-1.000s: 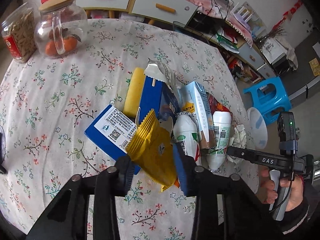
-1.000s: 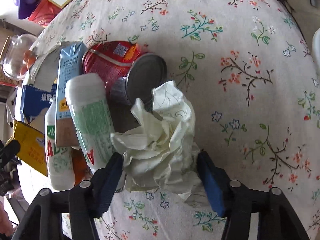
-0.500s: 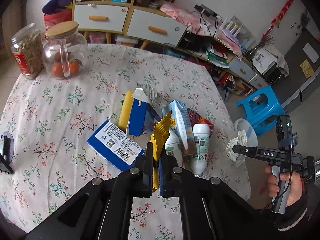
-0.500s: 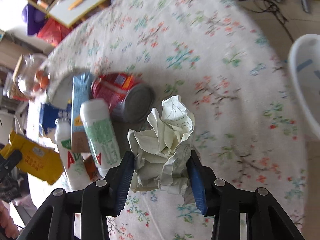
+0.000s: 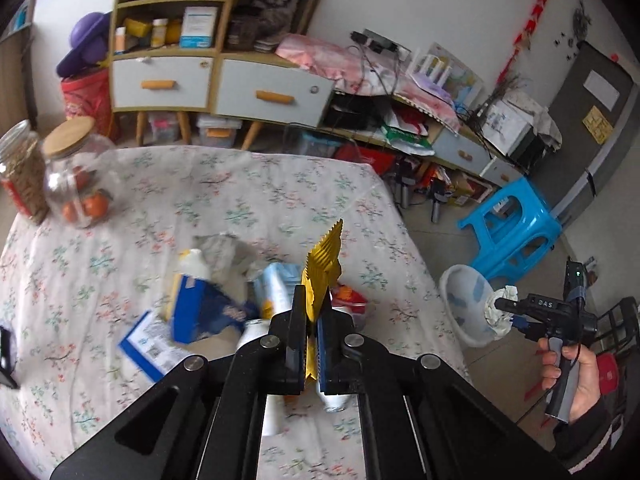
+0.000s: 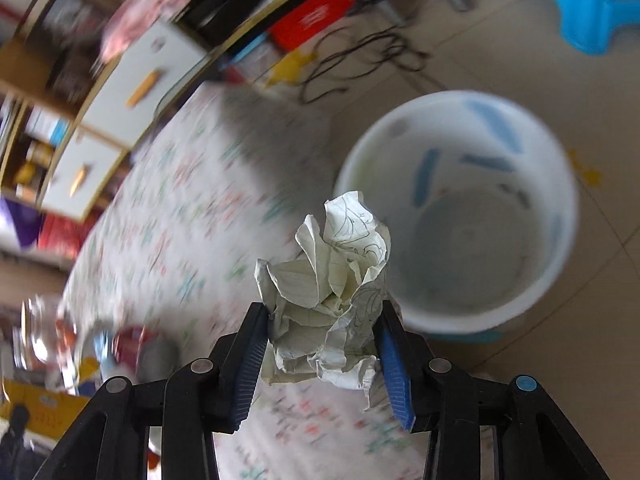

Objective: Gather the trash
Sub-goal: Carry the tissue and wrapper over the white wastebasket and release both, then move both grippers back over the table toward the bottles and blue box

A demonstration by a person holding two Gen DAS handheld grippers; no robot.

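My left gripper (image 5: pixel 310 320) is shut on a yellow snack wrapper (image 5: pixel 323 264), lifted above the pile of trash (image 5: pixel 224 304) on the floral table (image 5: pixel 240 192): a blue carton, white bottles, a red can. My right gripper (image 6: pixel 320 344) is shut on a crumpled paper ball (image 6: pixel 332 280), held past the table's edge beside the white bin (image 6: pixel 460 216). The left wrist view shows that same right gripper (image 5: pixel 500 312) with the paper ball (image 5: pixel 498 308) at the rim of the white bin (image 5: pixel 460 304), a hand (image 5: pixel 572 376) on its handle.
Two glass jars (image 5: pixel 60 172) stand at the table's far left. A blue plastic stool (image 5: pixel 512 232) is on the floor behind the bin. Cabinets with drawers (image 5: pixel 216 88) and cluttered shelves line the wall. Cables (image 6: pixel 360 60) lie on the floor.
My left gripper closed on the yellow wrapper and lifted it off the pile. My right gripper closed on the paper ball and swung it off the table toward the bin.
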